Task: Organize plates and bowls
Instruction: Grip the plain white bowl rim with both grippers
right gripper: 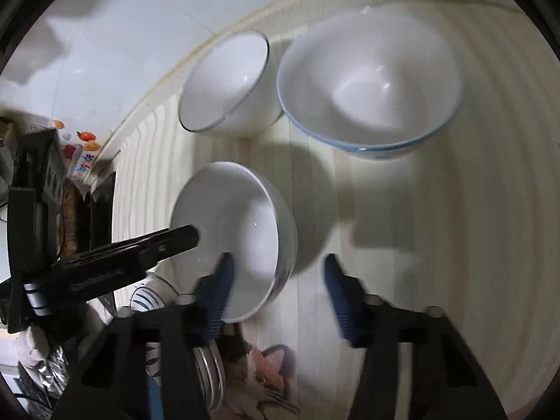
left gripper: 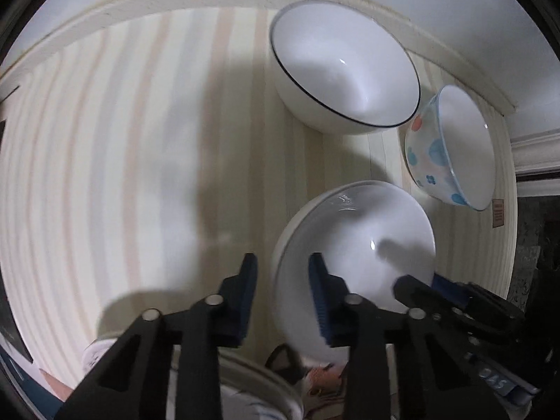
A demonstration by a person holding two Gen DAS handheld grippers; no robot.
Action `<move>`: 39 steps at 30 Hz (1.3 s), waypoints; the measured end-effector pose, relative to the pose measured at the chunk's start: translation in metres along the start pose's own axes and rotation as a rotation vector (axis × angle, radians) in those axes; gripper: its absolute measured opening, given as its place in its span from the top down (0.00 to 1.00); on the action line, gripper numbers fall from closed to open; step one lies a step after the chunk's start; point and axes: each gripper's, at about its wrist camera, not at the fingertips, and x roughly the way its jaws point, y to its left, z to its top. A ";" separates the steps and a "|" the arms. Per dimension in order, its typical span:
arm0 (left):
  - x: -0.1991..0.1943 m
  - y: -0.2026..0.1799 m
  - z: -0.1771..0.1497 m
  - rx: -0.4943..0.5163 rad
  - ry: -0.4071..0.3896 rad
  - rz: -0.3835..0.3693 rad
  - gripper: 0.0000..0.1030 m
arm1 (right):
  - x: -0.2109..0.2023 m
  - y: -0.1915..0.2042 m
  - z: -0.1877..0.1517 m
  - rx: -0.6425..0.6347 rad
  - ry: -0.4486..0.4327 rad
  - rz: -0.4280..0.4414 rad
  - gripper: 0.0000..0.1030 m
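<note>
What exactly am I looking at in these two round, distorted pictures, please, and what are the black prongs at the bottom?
There is no robot arm here. A person holds a two-finger gripper in each hand, and each gripper carries a fisheye camera that looks along its fingers. One picture comes from the left gripper, the other from the right gripper. The black prongs with blue pads are their fingers.

Three empty bowls stand on a striped surface: a plain white bowl nearest, a dark-rimmed bowl behind it, and a dotted bowl beside that one.

Each gripper straddles the plain white bowl's rim on opposite sides, one finger inside and one outside. A gap shows beside the pads, so nothing is gripped yet.
</note>
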 end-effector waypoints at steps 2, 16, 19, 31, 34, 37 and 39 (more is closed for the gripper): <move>0.002 -0.006 -0.002 0.015 -0.002 0.018 0.78 | 0.011 -0.001 0.004 0.000 0.020 -0.007 0.80; -0.035 -0.051 -0.059 0.070 -0.052 0.003 0.78 | -0.026 -0.001 -0.022 -0.036 -0.001 -0.030 0.85; -0.043 -0.062 -0.073 0.088 -0.066 -0.005 0.78 | -0.048 -0.009 -0.035 -0.043 -0.008 -0.032 0.85; -0.029 -0.106 -0.113 0.175 -0.034 -0.017 0.78 | -0.089 -0.045 -0.097 -0.012 -0.018 -0.060 0.85; -0.018 -0.109 -0.122 0.189 -0.009 -0.012 0.78 | -0.089 -0.061 -0.108 0.014 -0.006 -0.059 0.85; -0.005 -0.114 -0.129 0.197 0.012 -0.003 0.78 | -0.082 -0.072 -0.118 0.034 0.009 -0.064 0.85; 0.002 -0.116 -0.130 0.204 0.022 0.003 0.78 | -0.075 -0.076 -0.123 0.046 0.018 -0.068 0.85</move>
